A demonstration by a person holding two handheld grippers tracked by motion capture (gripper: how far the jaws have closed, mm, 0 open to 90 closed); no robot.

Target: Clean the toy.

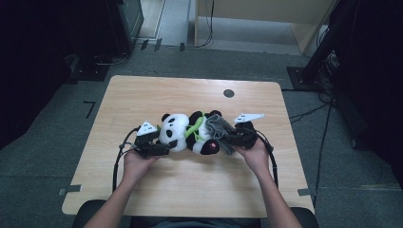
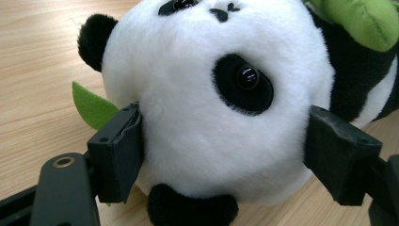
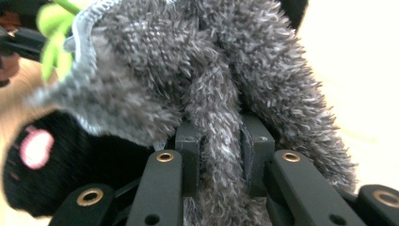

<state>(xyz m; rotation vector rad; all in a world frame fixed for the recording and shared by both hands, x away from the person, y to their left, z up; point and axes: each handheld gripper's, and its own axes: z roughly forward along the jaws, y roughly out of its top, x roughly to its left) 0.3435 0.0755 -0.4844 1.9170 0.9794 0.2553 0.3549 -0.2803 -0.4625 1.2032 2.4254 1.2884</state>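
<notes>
Plush panda [image 1: 183, 134] lying on its side mid-bench [image 1: 190, 190], a grey fuzzy cloth [image 1: 219, 128] draped over its body. Left hand-held gripper [image 1: 166, 145] clamps the white head between both jaws; right hand-held gripper [image 1: 231, 138] pinches a fold of the cloth. A dark round mark [image 1: 228, 93] sits well behind.

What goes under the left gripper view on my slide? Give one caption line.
Left gripper jaws clasp the white head of a plush panda lying on a wooden table.
</notes>
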